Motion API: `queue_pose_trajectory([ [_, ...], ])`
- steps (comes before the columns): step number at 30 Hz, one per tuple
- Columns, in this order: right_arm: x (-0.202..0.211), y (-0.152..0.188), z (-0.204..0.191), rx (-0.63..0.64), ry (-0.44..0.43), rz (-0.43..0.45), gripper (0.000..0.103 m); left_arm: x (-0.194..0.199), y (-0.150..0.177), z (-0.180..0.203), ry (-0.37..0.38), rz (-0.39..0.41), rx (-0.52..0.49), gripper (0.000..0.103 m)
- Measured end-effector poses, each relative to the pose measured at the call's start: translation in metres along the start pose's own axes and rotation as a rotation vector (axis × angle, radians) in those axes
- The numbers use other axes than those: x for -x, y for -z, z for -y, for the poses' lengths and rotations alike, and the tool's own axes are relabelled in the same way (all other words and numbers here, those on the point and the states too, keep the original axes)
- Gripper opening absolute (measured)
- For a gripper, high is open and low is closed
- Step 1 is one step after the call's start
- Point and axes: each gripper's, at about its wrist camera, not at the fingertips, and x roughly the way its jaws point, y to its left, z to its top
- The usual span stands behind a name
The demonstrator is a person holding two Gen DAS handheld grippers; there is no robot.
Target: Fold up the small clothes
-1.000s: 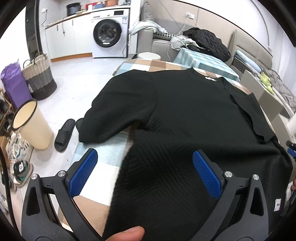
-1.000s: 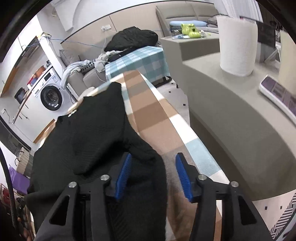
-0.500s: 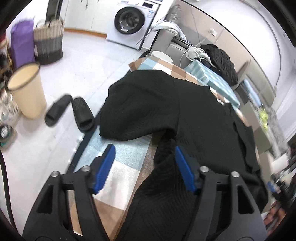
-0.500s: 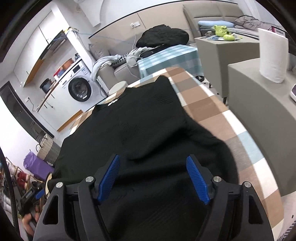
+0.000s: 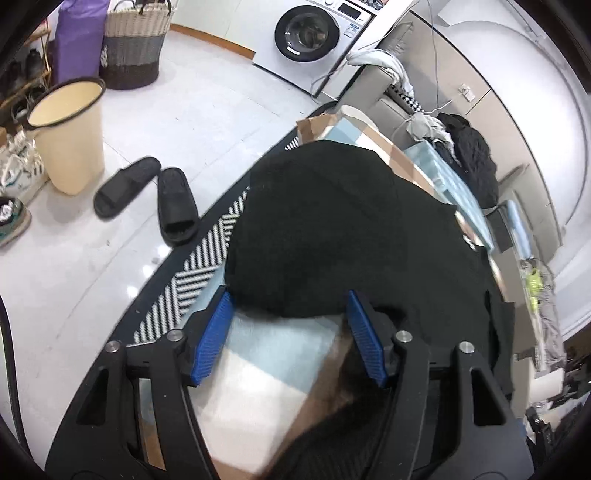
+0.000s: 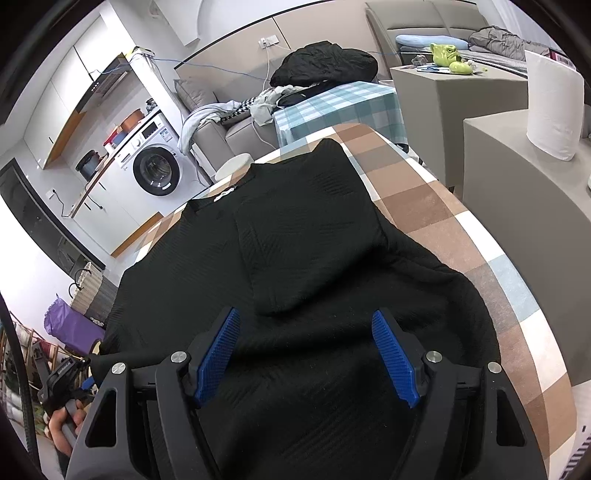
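A black knit top (image 6: 295, 280) lies spread on the checked tablecloth (image 6: 436, 206). Its right sleeve (image 6: 310, 240) is folded inward and rests flat on the body. My right gripper (image 6: 304, 317) hovers over the top's lower part, open, with nothing pinched. The left sleeve (image 5: 317, 229) bulges toward the table's left edge. My left gripper (image 5: 288, 306) is at that sleeve's hem. Its jaws are closing, with the hem between the blue fingertips (image 5: 221, 306) but not squeezed. The left gripper (image 6: 62, 376) and a hand also show in the right wrist view.
On the floor to the left are a beige bin (image 5: 66, 133), two black slippers (image 5: 173, 203), a wicker basket (image 5: 133, 40) and a washing machine (image 5: 310, 33). A grey counter (image 6: 517, 206) with a paper roll (image 6: 554, 107) stands right of the table. A striped mat (image 5: 199, 266) runs along the table's left side.
The left gripper swung left to the left sleeve's hem, rolled, and its jaws narrowed. The right gripper let go of the right sleeve, now folded on the body, and its jaws widened.
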Motion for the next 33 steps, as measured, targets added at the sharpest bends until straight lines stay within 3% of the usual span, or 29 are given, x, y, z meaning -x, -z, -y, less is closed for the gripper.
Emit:
queue_pose_trajectory([
  [1,-0.001,0.001,0.000,-0.001,0.003,-0.002,0.076,-0.003,-0.002,0.003,-0.015,0.005,-0.006,0.046],
  [3,-0.001,0.002,0.001,-0.003,0.007,-0.004,0.076,-0.010,-0.008,0.004,-0.045,0.016,-0.007,0.022],
  [5,-0.001,0.002,0.001,-0.008,0.009,-0.005,0.076,-0.017,-0.014,0.001,-0.050,0.021,0.005,0.008],
  [9,0.000,0.001,0.002,-0.014,0.014,-0.001,0.076,-0.014,-0.024,0.003,-0.057,0.081,-0.006,0.005],
  [14,0.003,0.002,0.003,-0.020,0.014,0.005,0.076,0.013,-0.040,0.044,-0.062,0.193,-0.136,0.004],
  [17,0.003,0.003,0.006,-0.029,0.010,0.002,0.076,0.029,-0.050,0.095,-0.010,0.255,-0.247,0.004],
  [19,0.003,0.004,0.006,-0.030,0.005,-0.002,0.076,0.038,-0.049,0.140,0.067,0.264,-0.339,0.004],
  [22,0.002,0.004,0.008,-0.033,0.003,-0.004,0.076,0.031,-0.023,0.207,0.263,0.161,-0.539,0.004],
  [24,0.001,0.004,0.009,-0.037,0.006,-0.005,0.076,0.014,0.003,0.236,0.349,0.013,-0.623,0.006],
  [25,0.001,0.003,0.009,-0.040,0.008,-0.007,0.076,0.008,0.012,0.242,0.349,-0.025,-0.633,0.009],
  [27,0.000,0.003,0.010,-0.042,0.008,-0.011,0.076,-0.005,0.027,0.240,0.339,-0.098,-0.631,0.035],
  [28,0.000,0.003,0.009,-0.040,0.008,-0.010,0.076,-0.008,0.031,0.236,0.330,-0.111,-0.622,0.041],
  [29,0.001,0.004,0.009,-0.036,0.007,-0.010,0.076,-0.011,0.033,0.229,0.323,-0.108,-0.605,0.045],
  [33,-0.002,0.006,0.009,-0.033,0.003,-0.019,0.076,-0.020,0.030,0.206,0.260,-0.111,-0.533,0.045],
])
